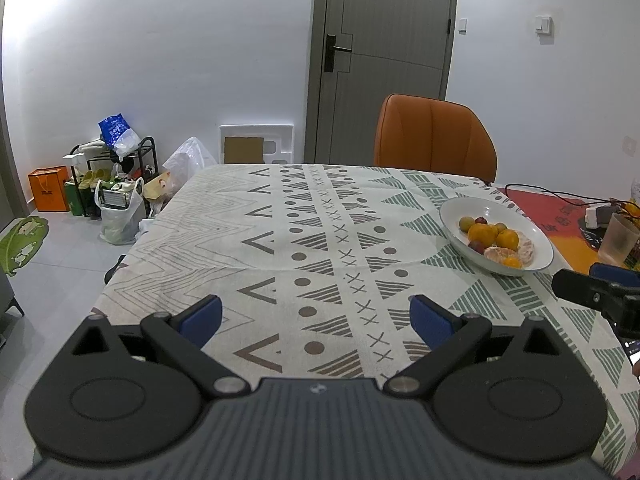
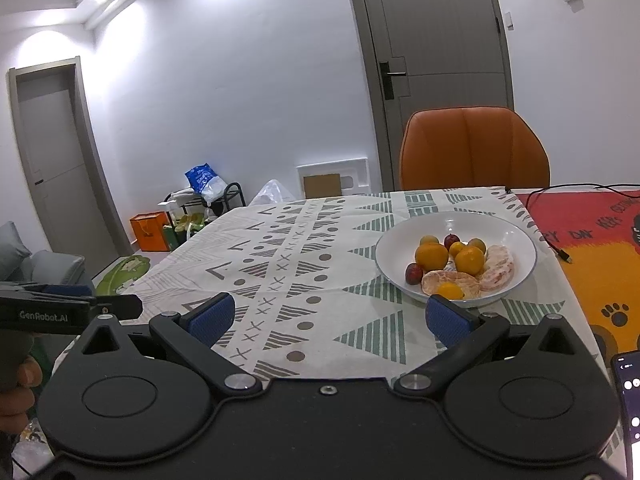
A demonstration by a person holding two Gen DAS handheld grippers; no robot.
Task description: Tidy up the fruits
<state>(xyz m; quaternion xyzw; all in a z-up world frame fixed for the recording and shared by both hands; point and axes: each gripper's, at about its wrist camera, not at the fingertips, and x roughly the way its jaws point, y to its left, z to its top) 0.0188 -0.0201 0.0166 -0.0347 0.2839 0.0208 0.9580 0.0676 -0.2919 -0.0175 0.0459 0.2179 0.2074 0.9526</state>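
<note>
A white bowl [image 2: 516,242] sits on the patterned tablecloth and holds oranges [image 2: 431,256], small red plums [image 2: 414,273], small yellow fruits and peeled citrus pieces [image 2: 498,267]. In the left wrist view the bowl [image 1: 538,240] lies far right. My right gripper [image 2: 328,318] is open and empty, just short of the bowl's near rim. My left gripper [image 1: 316,316] is open and empty over the middle of the cloth, left of the bowl. Each gripper shows at the edge of the other's view.
An orange chair [image 2: 474,148] stands behind the table. A red mat [image 2: 580,220] with a black cable covers the right side. A phone [image 2: 628,400] lies at the near right. A frosted cup [image 1: 620,240] stands far right. Bags and a shoe rack [image 1: 116,176] crowd the floor left.
</note>
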